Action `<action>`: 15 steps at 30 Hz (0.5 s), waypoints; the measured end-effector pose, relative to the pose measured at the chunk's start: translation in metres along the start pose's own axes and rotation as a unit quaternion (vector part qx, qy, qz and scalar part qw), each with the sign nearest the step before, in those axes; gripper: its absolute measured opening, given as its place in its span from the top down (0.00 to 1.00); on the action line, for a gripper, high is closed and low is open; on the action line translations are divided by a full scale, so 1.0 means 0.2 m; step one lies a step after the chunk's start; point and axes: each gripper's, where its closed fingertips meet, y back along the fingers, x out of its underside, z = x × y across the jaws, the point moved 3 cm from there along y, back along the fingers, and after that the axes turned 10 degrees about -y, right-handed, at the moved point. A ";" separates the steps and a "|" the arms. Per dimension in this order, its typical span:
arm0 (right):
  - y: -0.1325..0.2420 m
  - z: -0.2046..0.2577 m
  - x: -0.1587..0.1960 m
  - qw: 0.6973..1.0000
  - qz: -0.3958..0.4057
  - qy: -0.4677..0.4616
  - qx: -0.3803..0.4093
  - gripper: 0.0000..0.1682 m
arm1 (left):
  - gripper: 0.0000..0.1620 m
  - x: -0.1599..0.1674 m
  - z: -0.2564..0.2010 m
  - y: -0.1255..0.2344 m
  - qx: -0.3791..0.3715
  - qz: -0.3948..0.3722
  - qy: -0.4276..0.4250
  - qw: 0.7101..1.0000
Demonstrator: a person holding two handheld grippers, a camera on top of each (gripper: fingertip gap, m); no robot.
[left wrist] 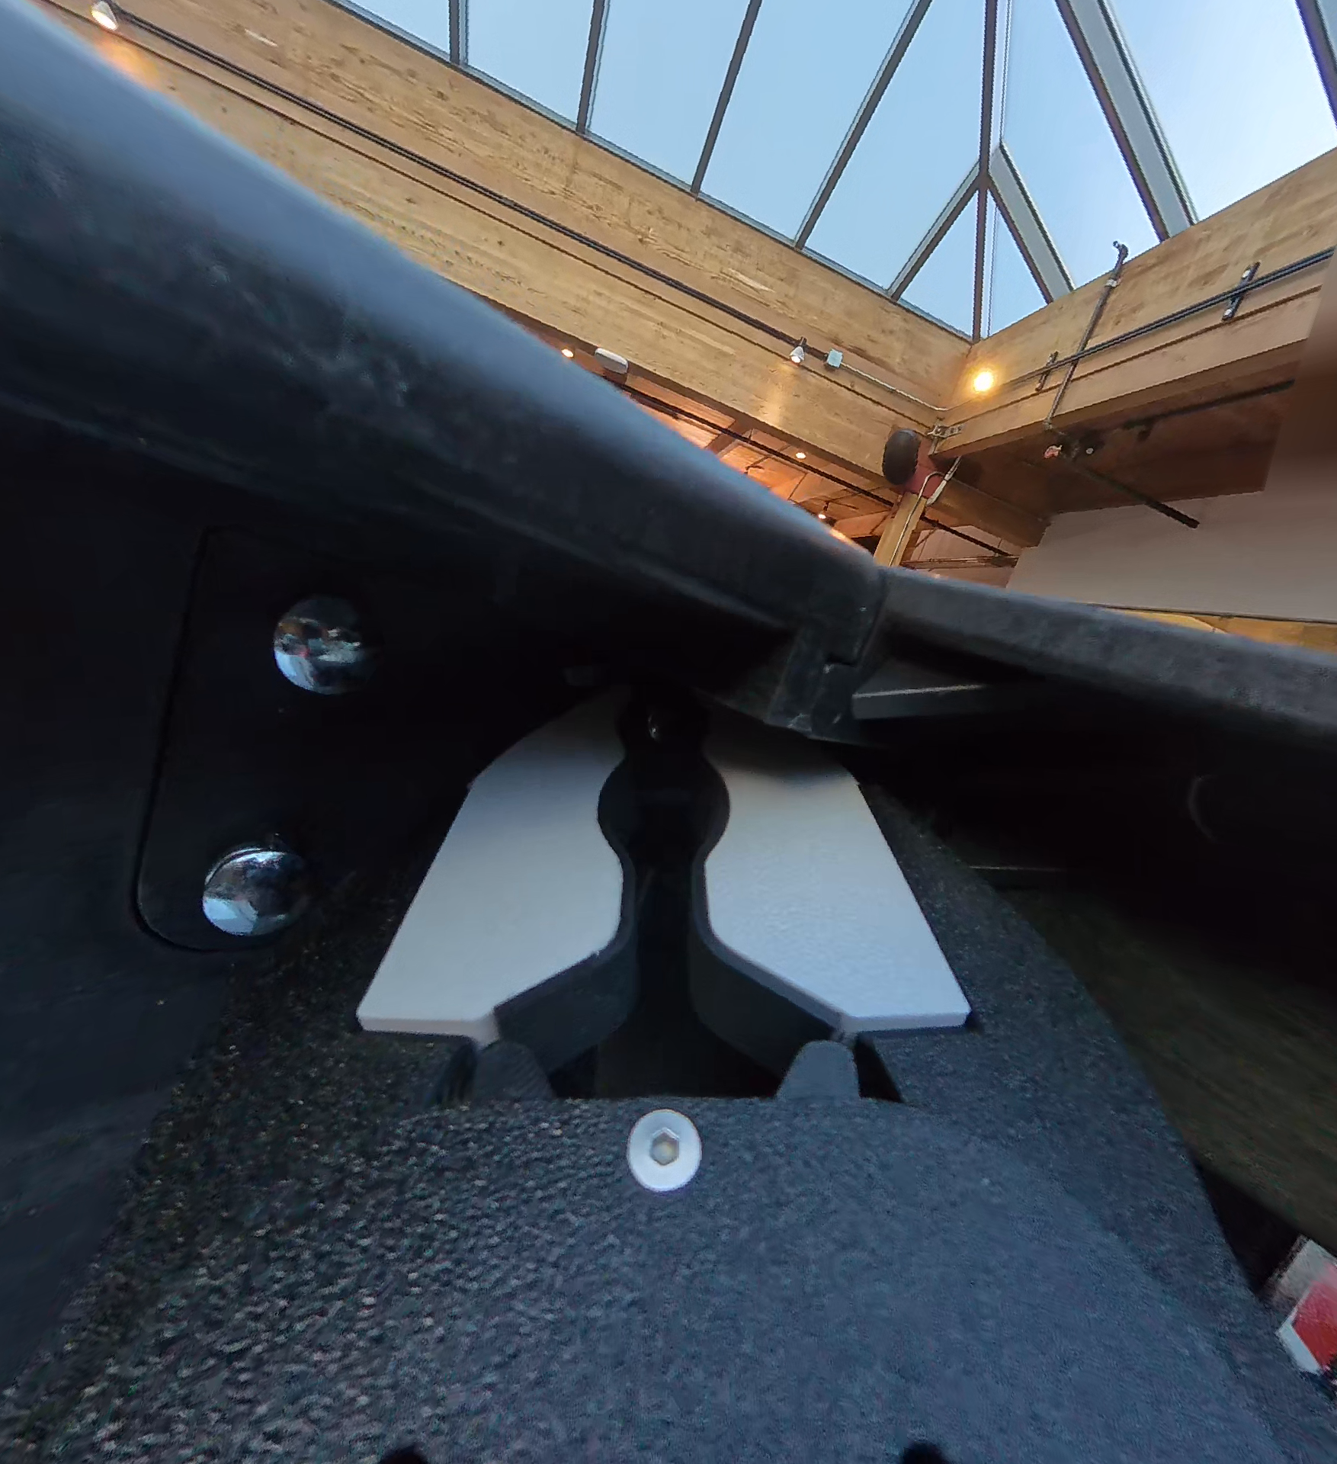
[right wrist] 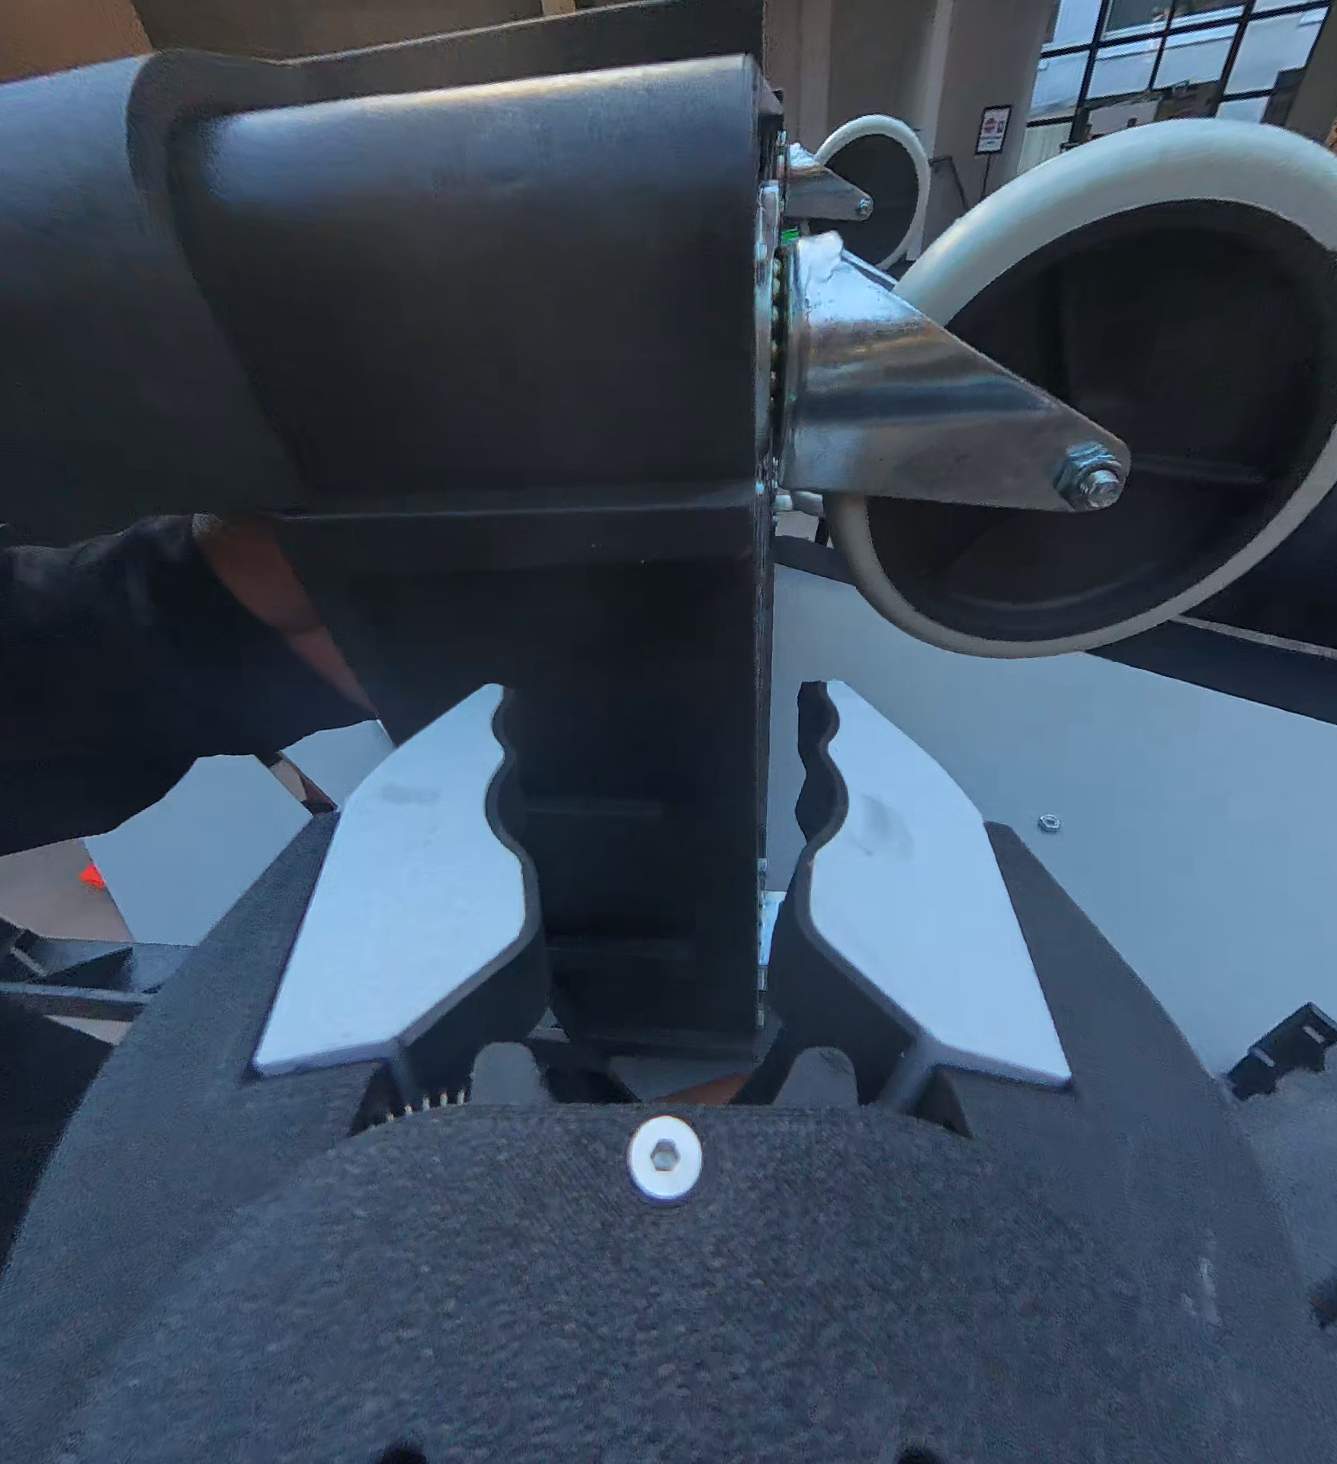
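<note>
A black plastic cart frame [right wrist: 491, 333] lies on its side on a pale table [right wrist: 1045, 792], so its white-rimmed caster wheel [right wrist: 1125, 380] and steel fork [right wrist: 927, 396] point sideways. The right gripper [right wrist: 653, 792] straddles the frame's upright leg [right wrist: 634, 752]; its jaws are spread, the left one touching the leg, the right one just clear. A gloved hand [right wrist: 95, 673] reaches in beside the leg.

The left gripper [left wrist: 661, 792] sits tucked under a black rolled rim [left wrist: 412, 380], jaws nearly pressed together; whether they pinch anything, I cannot tell. Two shiny bolt heads [left wrist: 325, 646] hold a plate beside it. Above, a skylight [left wrist: 887, 119] and timber beams [left wrist: 570, 198] show.
</note>
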 end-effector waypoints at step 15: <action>-0.12 0.04 -0.01 0.995 0.053 0.048 -0.075 0.56 | 0.95 0.00 0.00 0.00 0.003 -0.006 -0.003 1.000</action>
